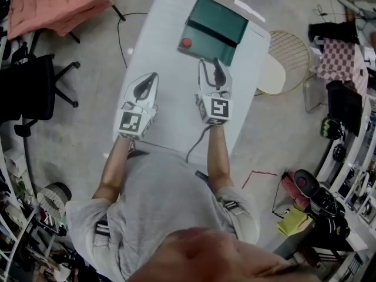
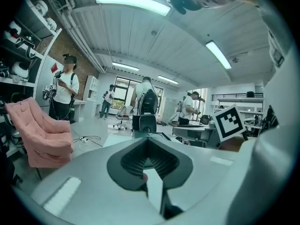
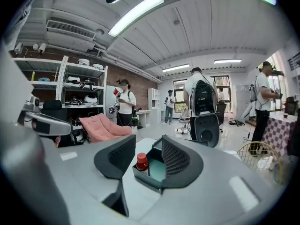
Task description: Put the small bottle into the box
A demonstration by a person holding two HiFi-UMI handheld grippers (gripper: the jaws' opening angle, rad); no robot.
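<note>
Right tongs (image 3: 149,144) were open, pads well apart, nothing between them. They pointed at the box across the bench. Left tongs (image 2: 147,141) were shut tip to tip and empty. In the head view both sat side by side over the near half of the white bench (image 1: 170,119), right tongs (image 1: 210,63) nearer the box and left tongs (image 1: 153,77) a bit further back. Each was held from below by one of the person's hands.

The small bottle (image 3: 141,161) had a red cap and stood upright. It appeared to be inside the green box (image 3: 146,181), against its left wall, with its lower part hidden behind the near wall. From the head view the bottle (image 1: 187,42) showed at the left end of the box (image 1: 218,17), at the bench's far end, lid raised.

Off the bench were a pink armchair (image 1: 59,4), a black office chair (image 1: 35,90) and a gold wire basket (image 1: 292,53). Several people stood further back in the room, seen in both gripper views.
</note>
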